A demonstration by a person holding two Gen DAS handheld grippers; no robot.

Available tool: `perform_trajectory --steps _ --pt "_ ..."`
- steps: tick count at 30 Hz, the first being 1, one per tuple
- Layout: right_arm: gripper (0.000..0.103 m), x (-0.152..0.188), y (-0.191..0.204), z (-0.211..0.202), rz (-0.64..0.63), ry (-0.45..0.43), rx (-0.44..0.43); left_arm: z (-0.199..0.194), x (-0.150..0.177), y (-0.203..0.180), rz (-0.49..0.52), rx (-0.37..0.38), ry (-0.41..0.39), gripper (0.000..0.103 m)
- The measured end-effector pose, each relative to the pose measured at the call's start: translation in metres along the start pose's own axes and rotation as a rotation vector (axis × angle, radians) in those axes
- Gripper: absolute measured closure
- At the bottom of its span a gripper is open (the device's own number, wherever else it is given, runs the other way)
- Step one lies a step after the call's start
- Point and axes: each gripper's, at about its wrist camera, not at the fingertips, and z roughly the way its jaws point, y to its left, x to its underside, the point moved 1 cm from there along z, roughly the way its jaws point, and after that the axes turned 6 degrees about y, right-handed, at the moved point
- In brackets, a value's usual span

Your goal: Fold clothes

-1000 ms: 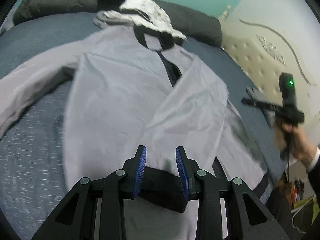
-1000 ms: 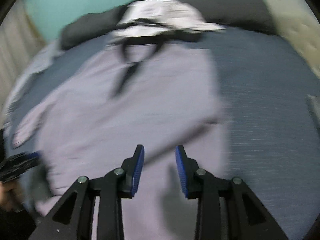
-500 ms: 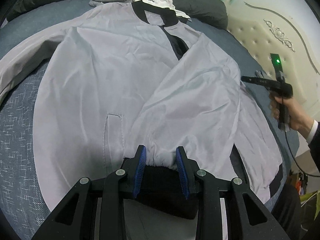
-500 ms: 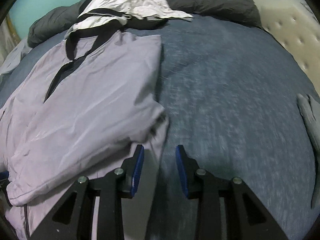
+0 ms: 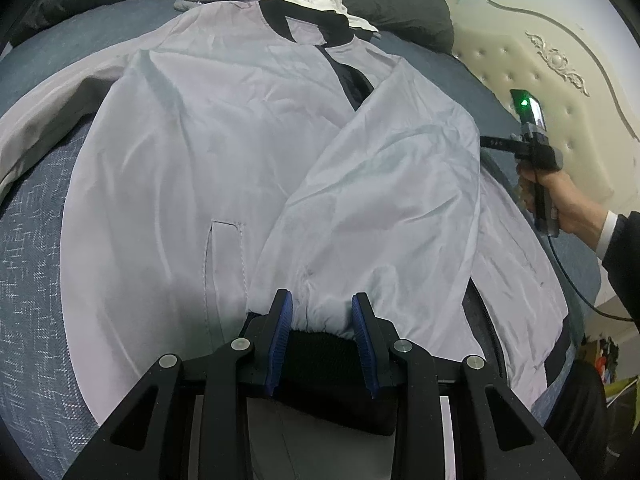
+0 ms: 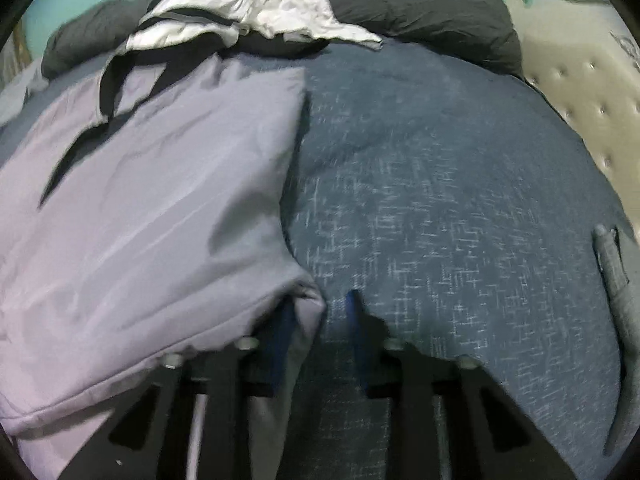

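A pale lilac jacket [image 5: 180, 168] with black collar and cuffs lies spread on the blue bedspread [image 6: 440, 180]. Its right sleeve [image 5: 380, 200] is folded across the body. My left gripper [image 5: 322, 300] is shut on that sleeve's black knit cuff [image 5: 324, 344], low over the jacket's lower front. In the blurred right wrist view, my right gripper [image 6: 318, 304] is at the jacket's [image 6: 160, 220] right edge with its jaws closing. A corner of fabric lies over the left finger, and a gap shows before the right pad. From the left wrist view, the right gripper [image 5: 488, 143] sits in a hand beside the jacket.
A heap of white and black clothes [image 6: 248, 4] lies at the far side against a dark grey bolster [image 6: 420, 4]. A cream tufted headboard [image 5: 560, 80] stands on the right. A grey cloth item [image 6: 616, 272] lies at the bed's right edge.
My left gripper sank toward the jacket with the cuff still in it. My right gripper moved right from over the jacket to its edge and came lower; fabric now lies between its fingers.
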Motion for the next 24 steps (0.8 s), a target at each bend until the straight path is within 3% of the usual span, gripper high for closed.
perform_trajectory --steps 9,14,21,24 --pt "0.095 0.006 -0.011 -0.007 0.065 -0.026 -0.028 0.001 0.0 -0.002 -0.001 -0.014 0.008 0.07" --pt "0.095 0.006 -0.023 -0.008 0.112 -0.014 -0.118 0.0 0.0 0.001 -0.009 -0.004 0.007 0.07" --pt "0.088 0.008 -0.04 -0.025 0.114 -0.01 -0.194 0.001 -0.002 0.001 -0.008 -0.002 0.009 0.07" --pt "0.088 0.004 -0.047 -0.032 0.144 -0.028 -0.165 0.001 -0.002 0.001 -0.008 -0.004 0.01 0.07"
